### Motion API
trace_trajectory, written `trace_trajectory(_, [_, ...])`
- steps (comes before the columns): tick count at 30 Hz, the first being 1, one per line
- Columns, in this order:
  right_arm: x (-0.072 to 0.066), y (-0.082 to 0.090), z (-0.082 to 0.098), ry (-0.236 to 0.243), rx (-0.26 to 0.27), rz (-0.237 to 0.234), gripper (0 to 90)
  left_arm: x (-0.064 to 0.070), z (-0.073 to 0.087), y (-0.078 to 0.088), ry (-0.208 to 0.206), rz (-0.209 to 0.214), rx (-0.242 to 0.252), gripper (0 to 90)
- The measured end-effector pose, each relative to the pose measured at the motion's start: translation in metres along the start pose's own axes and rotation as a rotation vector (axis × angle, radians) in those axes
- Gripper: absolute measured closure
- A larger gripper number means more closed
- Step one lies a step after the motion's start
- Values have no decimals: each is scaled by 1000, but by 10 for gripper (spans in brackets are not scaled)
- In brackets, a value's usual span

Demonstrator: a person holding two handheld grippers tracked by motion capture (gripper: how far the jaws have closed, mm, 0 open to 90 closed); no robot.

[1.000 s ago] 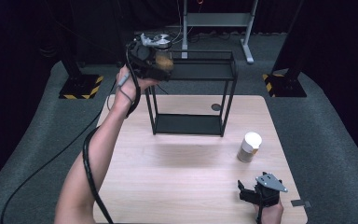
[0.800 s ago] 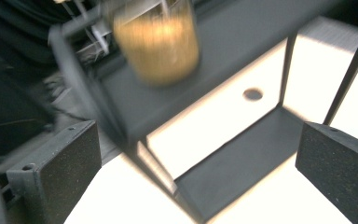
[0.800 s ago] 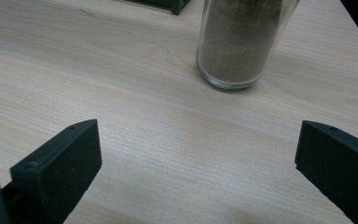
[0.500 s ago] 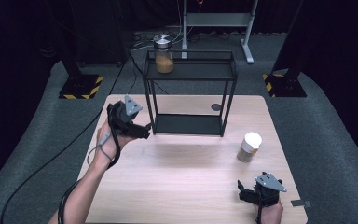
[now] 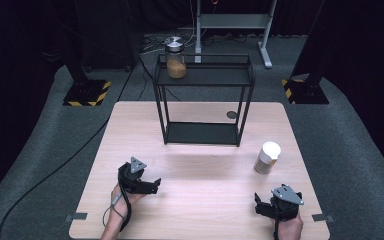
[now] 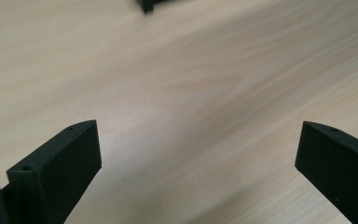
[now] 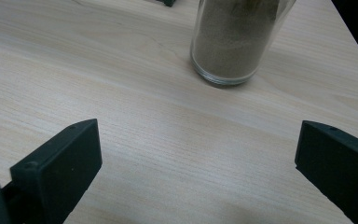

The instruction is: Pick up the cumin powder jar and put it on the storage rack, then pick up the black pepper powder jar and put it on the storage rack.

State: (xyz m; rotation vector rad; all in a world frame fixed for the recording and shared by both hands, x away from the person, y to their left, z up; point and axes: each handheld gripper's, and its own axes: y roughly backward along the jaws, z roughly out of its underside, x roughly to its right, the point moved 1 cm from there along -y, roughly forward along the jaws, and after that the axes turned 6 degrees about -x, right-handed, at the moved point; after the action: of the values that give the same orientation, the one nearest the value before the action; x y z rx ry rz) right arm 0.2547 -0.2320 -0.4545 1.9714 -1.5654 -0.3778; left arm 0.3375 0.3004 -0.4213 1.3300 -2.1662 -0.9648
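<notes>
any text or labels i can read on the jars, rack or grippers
None can be read.
Jar on the rack top: no label shows.
Jar on the table: plain glass in the right gripper view, no print.
Rack, left gripper, right gripper: no marks.
Floor plates: yellow and black hazard stripes, no words.

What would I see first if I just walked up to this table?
Probably the black wire shelf standing at the far middle of the wooden table, with a silver-lidded jar of orange-brown stuff on its top left corner. Next, a white-lidded jar stands alone on the table toward the right. Near the front edge, the left tool and right tool rest open and empty.
</notes>
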Motion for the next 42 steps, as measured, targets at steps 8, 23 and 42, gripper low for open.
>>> trace_trajectory(8, [-1, -3, -7, 10, -39, 1, 0, 5, 19, -7, 36, -44, 14, 0])
trace_trajectory(23, [19, -3, -2, -61, -17, -78, 0, 3, 13, -12, 69, -53, -17, 0])
trace_trajectory(42, [19, -2, 0, -77, -3, -71, 0, 5, 12, -12, 76, -62, -19, 0])
